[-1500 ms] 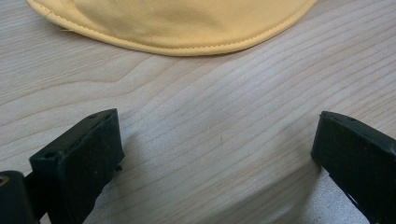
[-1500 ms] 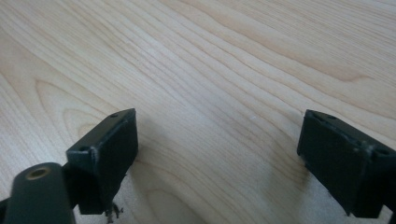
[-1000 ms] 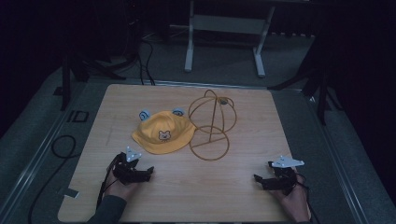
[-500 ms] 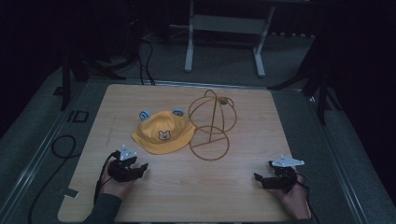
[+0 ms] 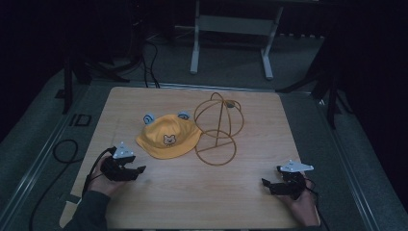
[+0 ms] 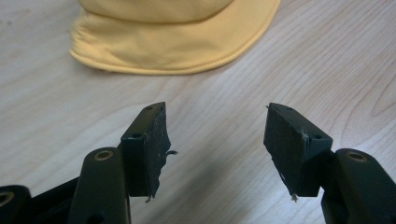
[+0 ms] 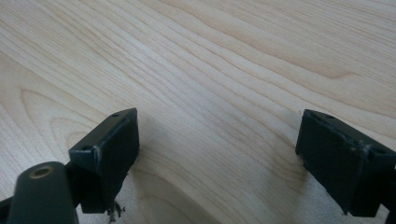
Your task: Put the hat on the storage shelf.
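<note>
Lying flat on the pale wooden surface (image 5: 192, 192), the yellow fabric child's hat with small blue ears and a bear face (image 5: 167, 138) has not been lifted, and the gold wire hat stand (image 5: 217, 126) just right of it stands bare, so seemingly everything is left to do. Its crown points up, its bear face toward the near edge, its long axis running left to right. Near and left of it the left claw (image 5: 135, 172) aims at the brim, jaws spread and empty. The right claw (image 5: 268, 186) rests near right, also spread, well apart from the hat.
</note>
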